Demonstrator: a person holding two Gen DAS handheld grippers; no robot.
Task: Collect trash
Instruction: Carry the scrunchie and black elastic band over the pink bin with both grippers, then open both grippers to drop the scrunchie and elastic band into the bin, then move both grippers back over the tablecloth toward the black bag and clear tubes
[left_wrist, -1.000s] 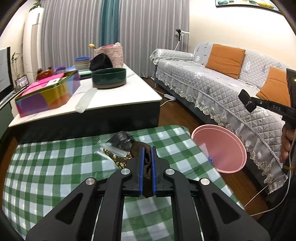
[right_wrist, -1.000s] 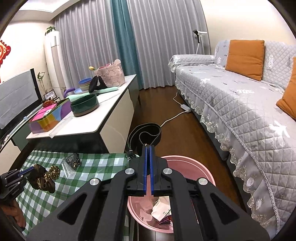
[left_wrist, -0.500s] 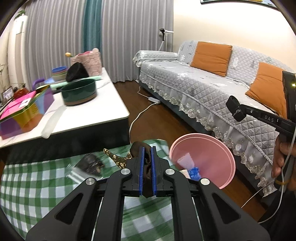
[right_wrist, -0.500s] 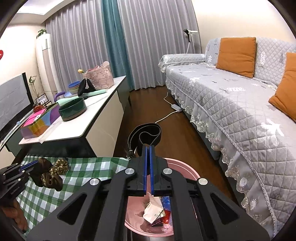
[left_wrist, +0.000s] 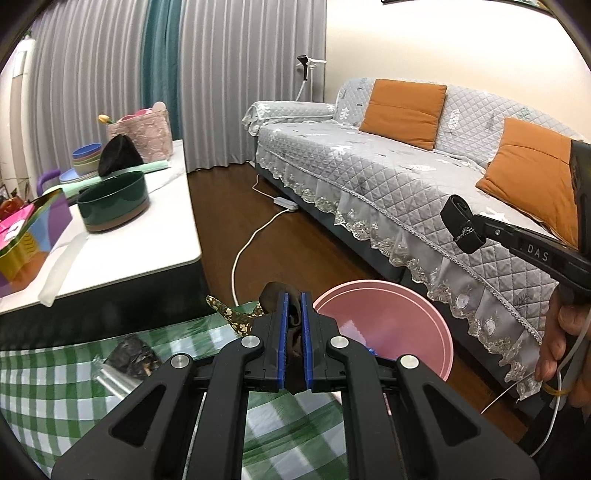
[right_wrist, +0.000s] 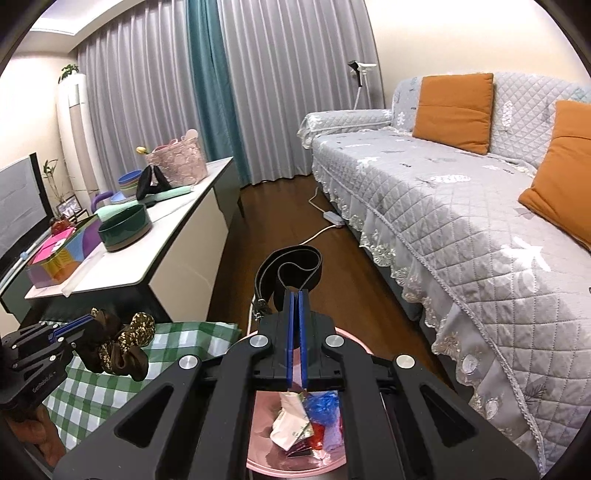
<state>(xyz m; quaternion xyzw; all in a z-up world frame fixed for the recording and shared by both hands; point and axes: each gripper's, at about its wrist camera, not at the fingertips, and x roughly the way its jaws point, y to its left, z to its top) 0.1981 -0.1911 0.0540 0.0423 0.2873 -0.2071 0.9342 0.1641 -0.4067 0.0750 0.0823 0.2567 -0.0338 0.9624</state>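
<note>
My left gripper (left_wrist: 291, 299) is shut on a brown and gold patterned scrunchie (left_wrist: 271, 295), held in the air at the near rim of the pink bin (left_wrist: 406, 317). The right wrist view shows the scrunchie (right_wrist: 118, 347) hanging from that gripper (right_wrist: 74, 325). My right gripper (right_wrist: 294, 295) is shut on a black belt loop (right_wrist: 291, 269), held above the pink bin (right_wrist: 266, 428). The bin holds crumpled paper and blue and red wrappers (right_wrist: 306, 417). A dark crumpled wrapper (left_wrist: 129, 354) lies on the green checked cloth (left_wrist: 55, 384).
A white-topped coffee table (left_wrist: 140, 243) carries a dark green bowl (left_wrist: 112, 203), a colourful box (left_wrist: 22, 236) and a pink basket (left_wrist: 142, 134). A grey quilted sofa (left_wrist: 406, 177) with orange cushions stands right. A white cable (left_wrist: 255, 240) crosses the wood floor.
My left gripper carried the scrunchie right and forward, from over the cloth to the bin's rim. My right gripper with the belt stayed over the bin, shifting slightly.
</note>
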